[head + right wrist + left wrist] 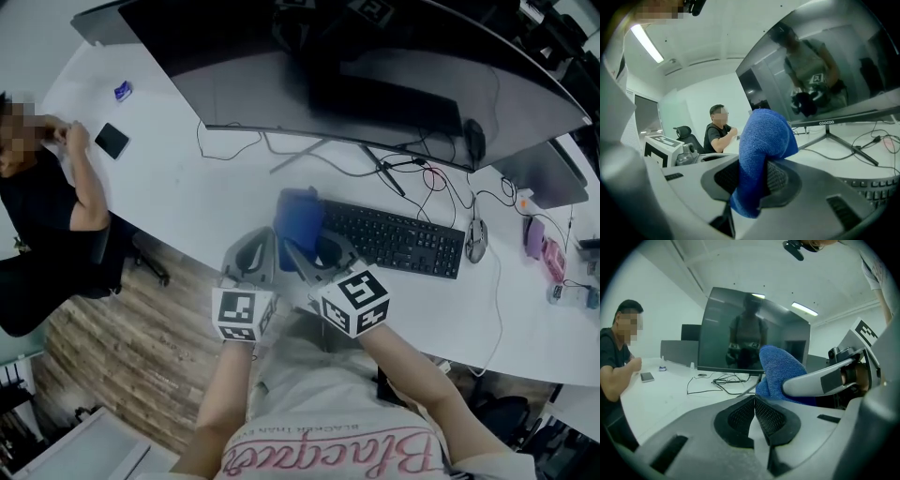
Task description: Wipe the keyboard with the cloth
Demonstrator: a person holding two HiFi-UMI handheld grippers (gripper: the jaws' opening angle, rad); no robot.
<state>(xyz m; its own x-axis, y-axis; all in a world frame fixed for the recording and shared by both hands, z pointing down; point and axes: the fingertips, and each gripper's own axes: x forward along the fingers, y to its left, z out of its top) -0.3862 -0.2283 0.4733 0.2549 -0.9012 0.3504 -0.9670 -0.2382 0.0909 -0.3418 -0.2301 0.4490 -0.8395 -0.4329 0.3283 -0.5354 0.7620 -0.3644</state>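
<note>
The right tool (749,180) is clenched on the blue cloth (765,133), which bulges up out of its jaws; the cloth sits at the left end of the keyboard (398,239), touching or not I cannot tell; the left tool (754,414) is clenched on nothing, pads together, just left of that end; the keyboard lies on the white table (187,192), in front of the monitor (375,84); a mouse (476,241) lies just beside its right end.

Left tool (754,401) jaws closed, empty; blue cloth (780,369) just beyond; dark monitor (740,333) behind.
</note>
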